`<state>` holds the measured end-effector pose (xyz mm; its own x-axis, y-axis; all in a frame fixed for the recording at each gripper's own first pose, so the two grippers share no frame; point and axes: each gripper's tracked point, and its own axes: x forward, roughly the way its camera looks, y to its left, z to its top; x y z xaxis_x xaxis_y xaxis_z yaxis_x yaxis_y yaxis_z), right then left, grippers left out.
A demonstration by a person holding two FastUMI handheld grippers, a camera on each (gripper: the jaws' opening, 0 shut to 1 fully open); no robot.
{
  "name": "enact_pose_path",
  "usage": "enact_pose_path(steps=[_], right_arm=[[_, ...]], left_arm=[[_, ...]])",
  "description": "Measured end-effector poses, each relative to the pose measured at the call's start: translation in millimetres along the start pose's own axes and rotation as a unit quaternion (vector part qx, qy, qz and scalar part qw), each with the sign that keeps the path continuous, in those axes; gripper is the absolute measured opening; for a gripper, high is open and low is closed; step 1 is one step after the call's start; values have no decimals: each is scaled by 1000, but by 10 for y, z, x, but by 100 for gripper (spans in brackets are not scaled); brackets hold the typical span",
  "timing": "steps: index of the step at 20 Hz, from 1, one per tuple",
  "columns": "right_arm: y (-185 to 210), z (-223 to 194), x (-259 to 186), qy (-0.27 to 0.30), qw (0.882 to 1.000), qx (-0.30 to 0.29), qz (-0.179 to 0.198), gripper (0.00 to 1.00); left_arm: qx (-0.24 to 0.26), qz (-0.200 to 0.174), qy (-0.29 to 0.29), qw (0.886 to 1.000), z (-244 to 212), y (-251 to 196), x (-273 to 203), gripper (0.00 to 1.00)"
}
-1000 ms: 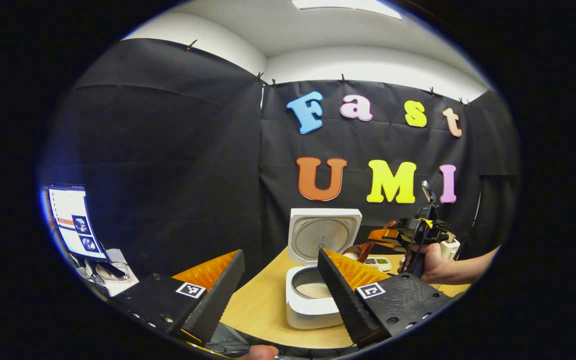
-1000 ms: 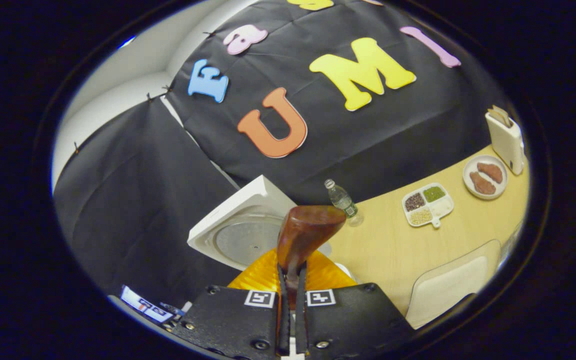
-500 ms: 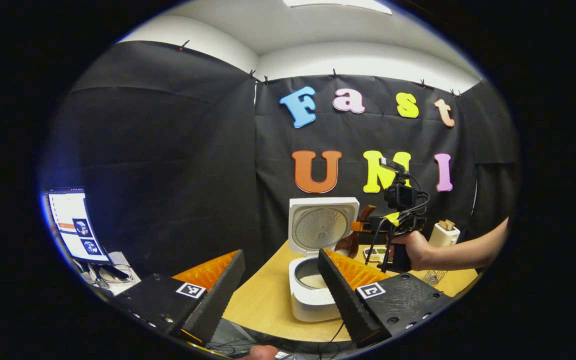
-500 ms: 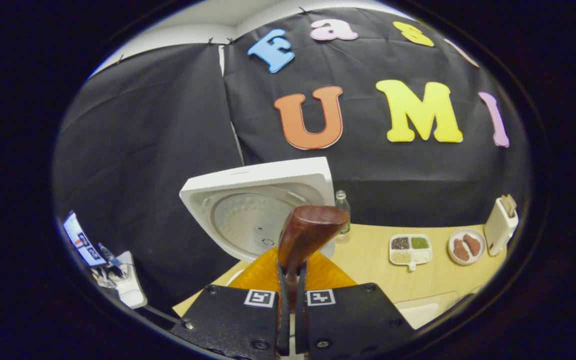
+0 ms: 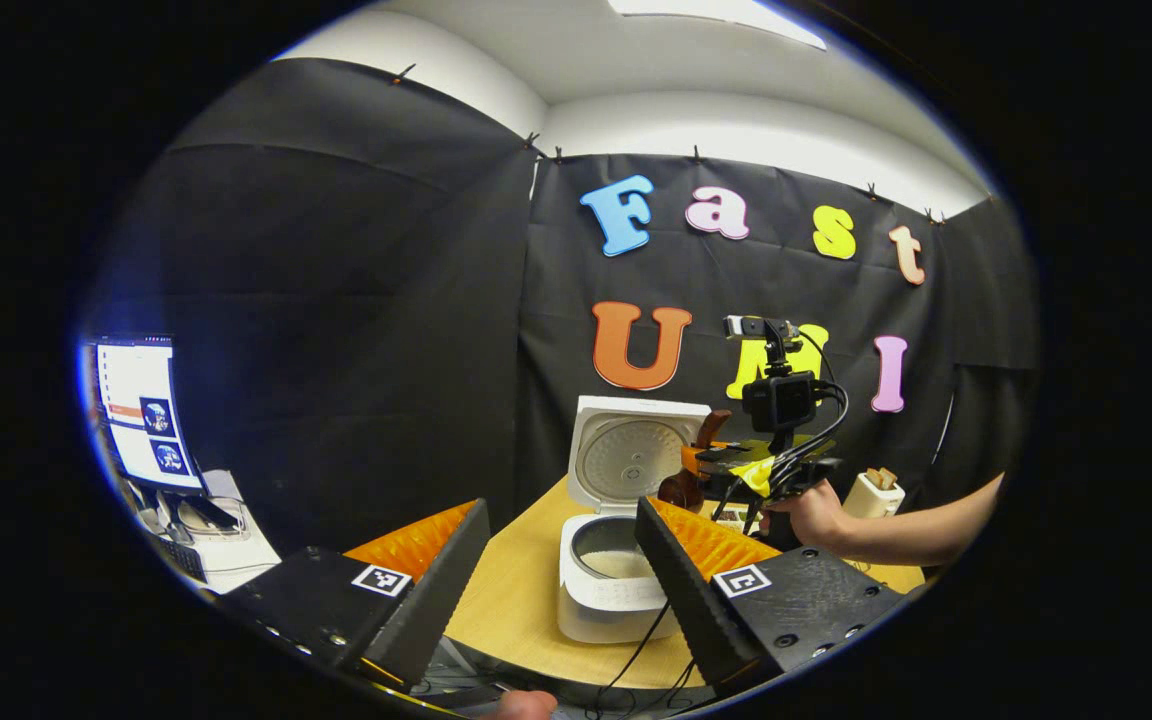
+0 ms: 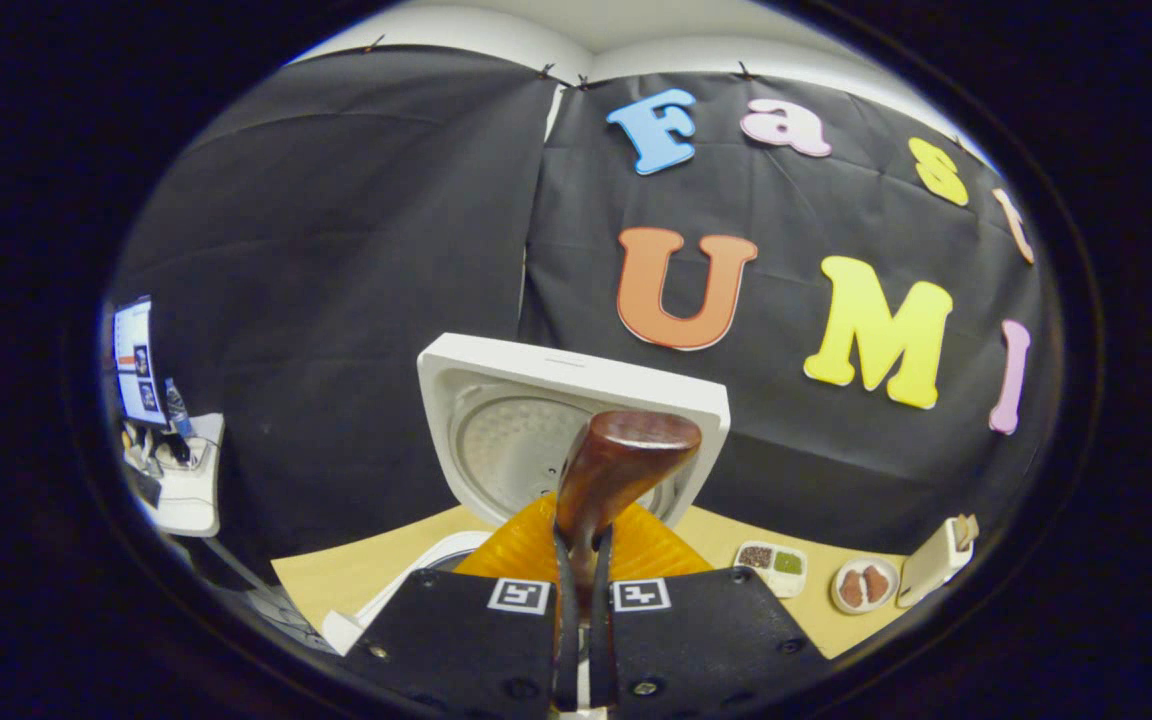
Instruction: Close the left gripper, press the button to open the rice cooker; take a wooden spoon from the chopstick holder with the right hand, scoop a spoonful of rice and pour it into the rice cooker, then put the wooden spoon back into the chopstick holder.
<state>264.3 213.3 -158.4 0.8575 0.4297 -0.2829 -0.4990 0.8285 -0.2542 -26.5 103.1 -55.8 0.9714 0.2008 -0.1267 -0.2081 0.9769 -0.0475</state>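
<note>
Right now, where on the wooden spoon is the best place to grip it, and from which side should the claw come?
Grip the wooden spoon by its thin handle, coming from the tail end, as the right claw does now: both fingers press the narrow handle, and the wide bowl sticks out ahead, free to scoop.

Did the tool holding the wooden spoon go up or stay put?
Yes, it went up. In the left gripper view the right tool now sits level with the rice cooker's open lid; before it hung lower, beside the pot.
</note>
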Motion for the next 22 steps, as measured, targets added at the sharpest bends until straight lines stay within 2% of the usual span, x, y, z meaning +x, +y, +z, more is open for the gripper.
enact_pose_path(steps=[6,9,12,15,22], right_arm=[[105,151,-92,-34,995,-91,-3,10],[95,158,-110,-39,996,-85,7,10],[27,207,-150,-42,998,-42,9,9],[-107,238,-212,-41,998,31,23,10],[-684,323,-764,-51,977,203,38,10]], left_arm=[[-2,3,-4,1000,44,53,-10,94],[5,8,-8,1000,92,99,3,94],[5,9,-5,1000,93,114,7,94],[10,4,-3,1000,90,30,52,94],[23,-10,3,1000,90,-267,190,94]])
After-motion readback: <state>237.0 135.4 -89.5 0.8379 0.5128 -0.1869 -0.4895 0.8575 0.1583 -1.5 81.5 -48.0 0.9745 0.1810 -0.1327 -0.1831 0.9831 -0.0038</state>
